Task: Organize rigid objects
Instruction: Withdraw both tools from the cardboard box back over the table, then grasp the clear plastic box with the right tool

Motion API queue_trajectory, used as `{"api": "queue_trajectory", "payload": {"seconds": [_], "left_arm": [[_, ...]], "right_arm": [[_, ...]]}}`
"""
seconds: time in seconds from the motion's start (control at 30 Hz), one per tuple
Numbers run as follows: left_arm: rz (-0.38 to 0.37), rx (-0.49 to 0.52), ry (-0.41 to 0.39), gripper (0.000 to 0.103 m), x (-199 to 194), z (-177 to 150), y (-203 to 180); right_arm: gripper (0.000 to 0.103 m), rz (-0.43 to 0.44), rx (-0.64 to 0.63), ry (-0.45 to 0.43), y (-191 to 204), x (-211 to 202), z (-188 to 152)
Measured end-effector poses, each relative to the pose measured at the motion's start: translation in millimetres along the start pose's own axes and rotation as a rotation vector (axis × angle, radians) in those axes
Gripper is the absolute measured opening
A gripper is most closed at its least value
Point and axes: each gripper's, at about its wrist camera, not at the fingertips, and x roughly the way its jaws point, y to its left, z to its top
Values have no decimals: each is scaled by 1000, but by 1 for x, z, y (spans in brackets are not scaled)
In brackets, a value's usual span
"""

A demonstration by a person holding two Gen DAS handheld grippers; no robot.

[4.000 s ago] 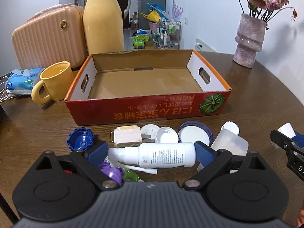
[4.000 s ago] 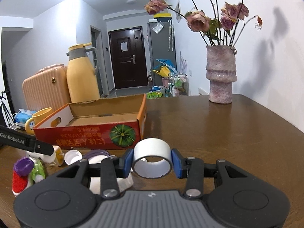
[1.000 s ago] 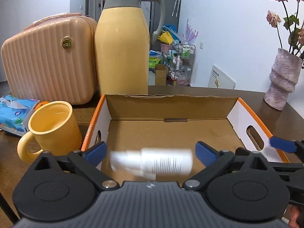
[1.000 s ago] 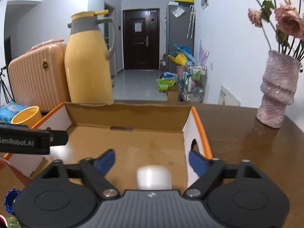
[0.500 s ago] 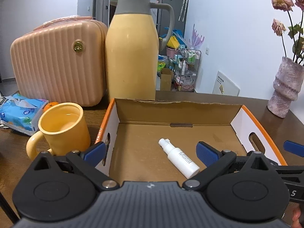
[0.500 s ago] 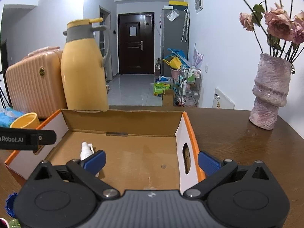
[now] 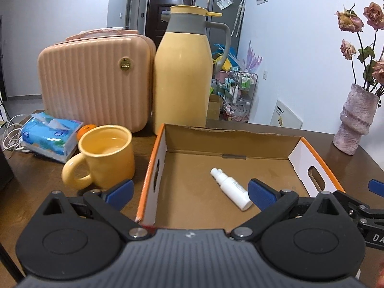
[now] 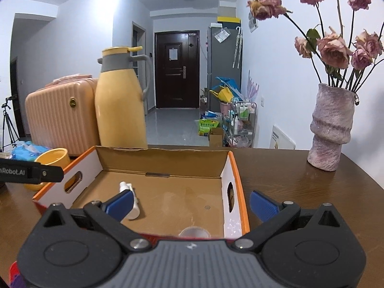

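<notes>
Both tongs hang released and empty; right tongs (image 8: 190,202) have just spread, tape roll (image 8: 194,232) dropped into the box (image 8: 236,175) just below; beyond left tongs (image 7: 189,190), the spray bottle (image 7: 231,188) now lies inside; two items boxed

White walls, a dark door (image 8: 177,68) beyond a round brown table (image 8: 300,192).

Cardboard box (image 7: 230,141) – matt brown inside; table (image 8: 300,192) – glossy dark wood; spray bottle (image 7: 231,188) – smooth white plastic.
</notes>
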Motion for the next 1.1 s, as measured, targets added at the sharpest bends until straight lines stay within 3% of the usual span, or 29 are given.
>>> {"api": "queue_trajectory", "payload": {"seconds": [0.57, 1.1], "left_arm": [[-3, 18, 25, 103, -68, -39, 4], [-37, 35, 74, 103, -101, -89, -4]], "right_arm": [[103, 33, -45, -10, 17, -72, -38], [103, 32, -109, 66, 2, -106, -82]]}}
